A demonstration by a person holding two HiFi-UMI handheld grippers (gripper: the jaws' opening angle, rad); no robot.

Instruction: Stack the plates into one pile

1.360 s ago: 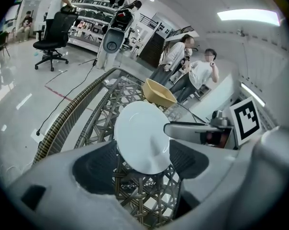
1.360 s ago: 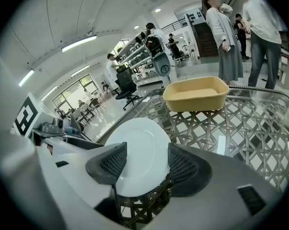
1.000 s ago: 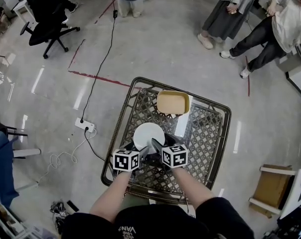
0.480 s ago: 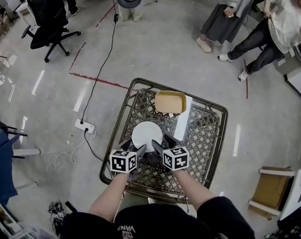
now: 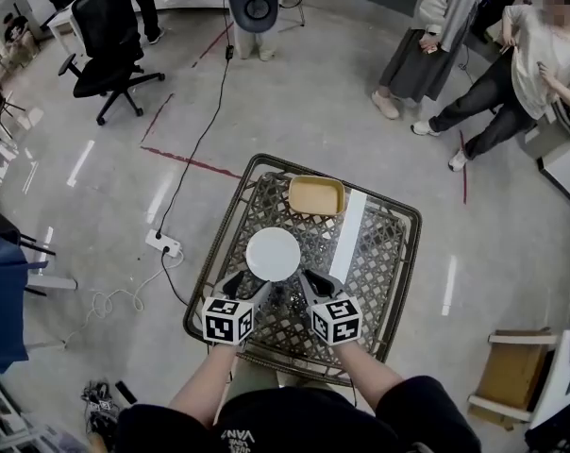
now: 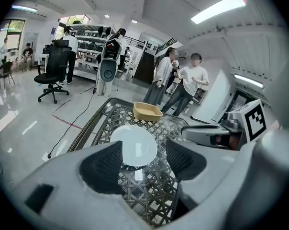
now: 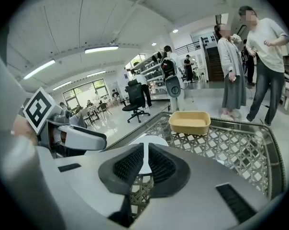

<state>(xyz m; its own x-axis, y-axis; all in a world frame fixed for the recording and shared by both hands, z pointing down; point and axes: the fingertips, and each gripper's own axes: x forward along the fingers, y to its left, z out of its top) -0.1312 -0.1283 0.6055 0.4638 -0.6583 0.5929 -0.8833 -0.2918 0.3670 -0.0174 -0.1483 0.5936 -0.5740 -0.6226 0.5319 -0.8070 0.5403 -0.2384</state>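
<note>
A white round plate (image 5: 273, 254) lies on the woven table (image 5: 219, 243); whether it is one plate or a pile I cannot tell. It also shows in the left gripper view (image 6: 133, 146) and the right gripper view (image 7: 151, 140). Beyond it sits a yellow square dish (image 5: 315, 195). My left gripper (image 5: 247, 286) hangs above the table's near side, just short of the plate; its jaws have just been closing a little but stand open and empty. My right gripper (image 5: 311, 279) hovers beside it; its jaws have just been closing and are shut on nothing.
A white strip (image 5: 346, 239) lies across the table right of the plate. Two people (image 5: 455, 26) stand at the far right. An office chair (image 5: 110, 26) is at the far left. A power strip (image 5: 162, 243) and cable lie on the floor left of the table.
Both grippers have drawn back from the plate's near edge towards me and lifted. The right jaws have closed. The plate stays where it was.
</note>
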